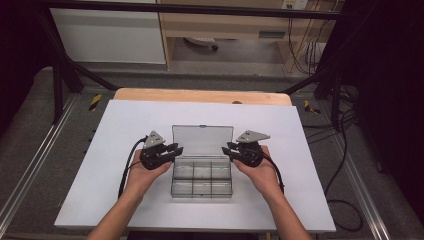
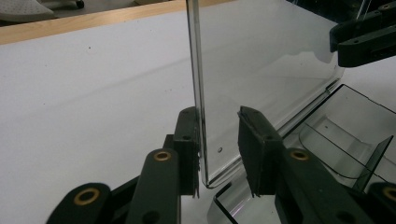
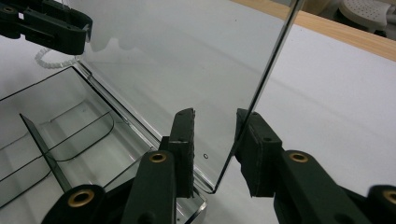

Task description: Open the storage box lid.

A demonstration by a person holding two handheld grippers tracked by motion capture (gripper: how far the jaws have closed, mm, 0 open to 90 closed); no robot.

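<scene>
grippers sat at both sides of the clear box (image 1: 202,175) in the middle of the white table (image 1: 125,130), left gripper (image 2: 218,149) and right gripper (image 3: 215,149) each partly open around a lid (image 1: 202,139) edge, not squeezing, likely to keep it upright.

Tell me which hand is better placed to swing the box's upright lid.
Nearly even: the left tool and right tool both straddle side edges of the lid, jaws open. Left, marginally: the edge seems to rest against one of its pads.
</scene>
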